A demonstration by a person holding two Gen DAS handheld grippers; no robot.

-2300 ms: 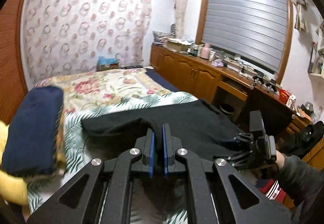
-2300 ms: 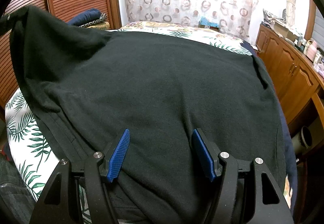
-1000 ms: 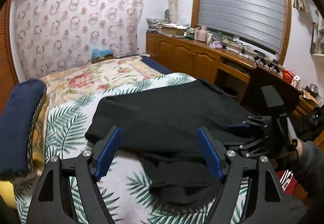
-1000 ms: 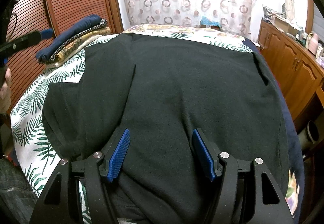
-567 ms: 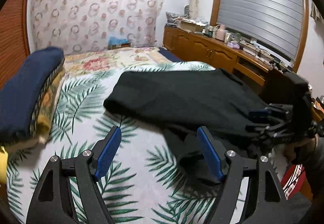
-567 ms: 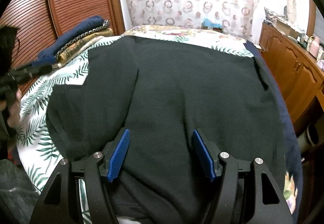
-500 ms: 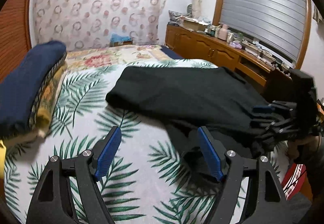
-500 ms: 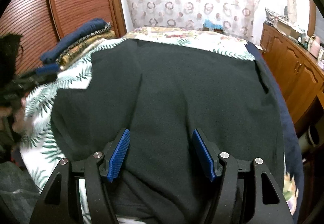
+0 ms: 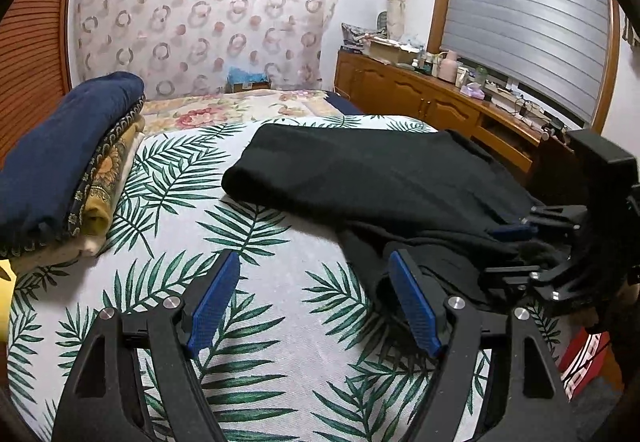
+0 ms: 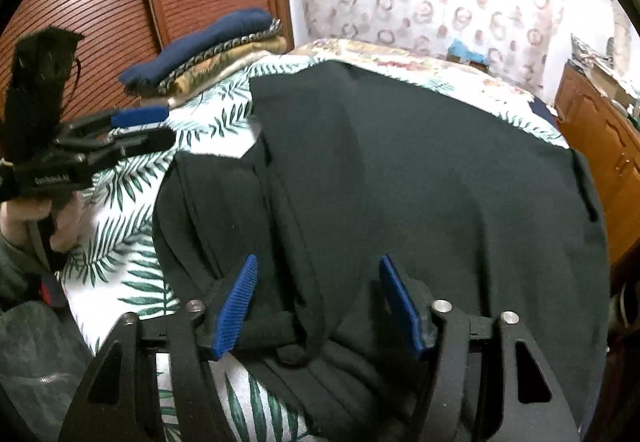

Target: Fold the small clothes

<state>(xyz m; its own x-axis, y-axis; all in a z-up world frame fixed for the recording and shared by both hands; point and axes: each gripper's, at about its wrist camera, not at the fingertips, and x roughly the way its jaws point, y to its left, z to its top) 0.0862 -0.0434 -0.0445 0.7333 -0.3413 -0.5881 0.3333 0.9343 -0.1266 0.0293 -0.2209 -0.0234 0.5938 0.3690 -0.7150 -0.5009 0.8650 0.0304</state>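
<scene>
1. Both jaw sets stand spread with nothing between the pads. The left gripper (image 9: 316,300) hovers over the palm-print bedspread (image 9: 256,326), just beside the near edge of the cloth. The right gripper (image 10: 320,302) sits low over the garment's near hem, its blue pads either side of a bunched fold without pinching it.

2. The black garment (image 10: 420,182) lies spread across the bed, one side panel turned in over the body, leaving a lengthwise crease. A looser flap lies on the near left side (image 10: 208,210).

3. Step in hand, as judged: between folds. One side appears folded in; neither tool has a hold.

4. Next move, as judged: close on a fresh edge, likely the near hem or the loose left flap, and carry it across or up the body. Both corners of that edge should be taken evenly to keep the fold square.

5. Stacked folded textiles (image 9: 68,170), navy on top, lie at the bed's far left, well apart from the work.

6. Writing: a pale label on the left tool's body in the right wrist view (image 10: 52,180), too blurred to read. No other legible marks.
</scene>
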